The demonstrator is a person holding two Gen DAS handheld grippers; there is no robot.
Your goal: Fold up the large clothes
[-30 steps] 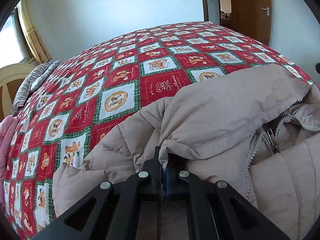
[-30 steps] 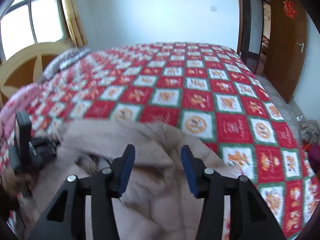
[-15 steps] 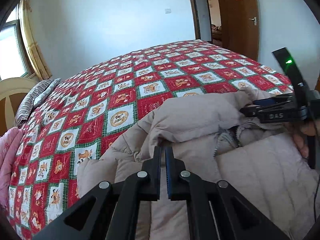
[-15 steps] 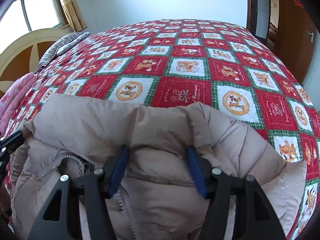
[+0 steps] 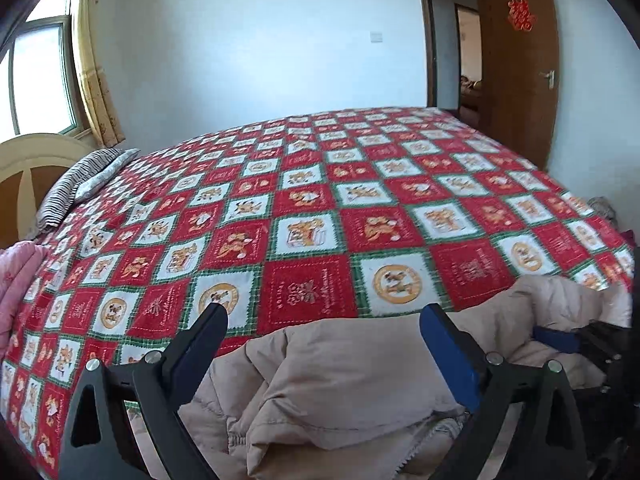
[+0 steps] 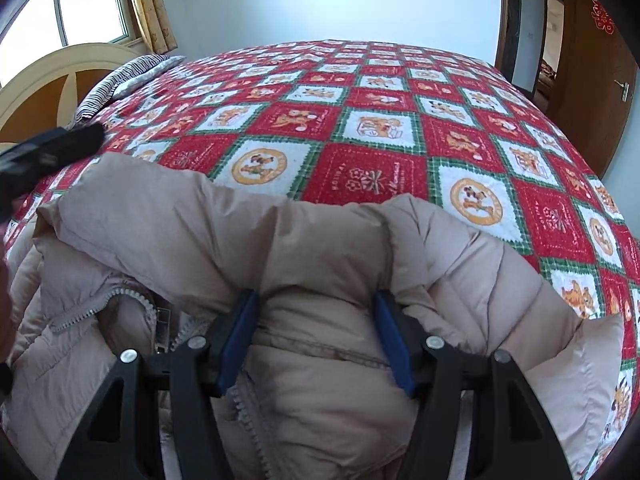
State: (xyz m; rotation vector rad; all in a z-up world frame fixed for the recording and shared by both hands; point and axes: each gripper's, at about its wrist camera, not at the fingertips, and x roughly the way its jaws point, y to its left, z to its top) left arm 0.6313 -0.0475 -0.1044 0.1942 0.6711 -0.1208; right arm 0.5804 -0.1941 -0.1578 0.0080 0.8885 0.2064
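Note:
A beige puffer jacket [image 5: 340, 380] with an open zipper [image 6: 92, 312] lies crumpled at the near edge of the bed. My left gripper [image 5: 323, 312] hovers just above its folded-over top; its jaws are opening wide and hold nothing. My right gripper [image 6: 317, 298] is pushed down into the jacket [image 6: 200, 232] near the collar. Puffy fabric fills the gap between its blue pads [image 6: 236, 344], which do not visibly squeeze it. The right wrist view shows the left gripper as a blurred dark shape [image 6: 52, 152] at the upper left.
A red, white and green checked bedspread [image 5: 304, 232] covers the whole bed beyond the jacket. A striped pillow [image 5: 80, 184] and a cream headboard [image 5: 28, 160] are at the left. A pink blanket [image 5: 16, 276] lies at the left edge. A brown door [image 5: 520, 72] stands far right.
The left gripper has let go of the jacket fold it pinched, opened wide and lifted away. The right gripper dropped onto the jacket and has since stayed there.

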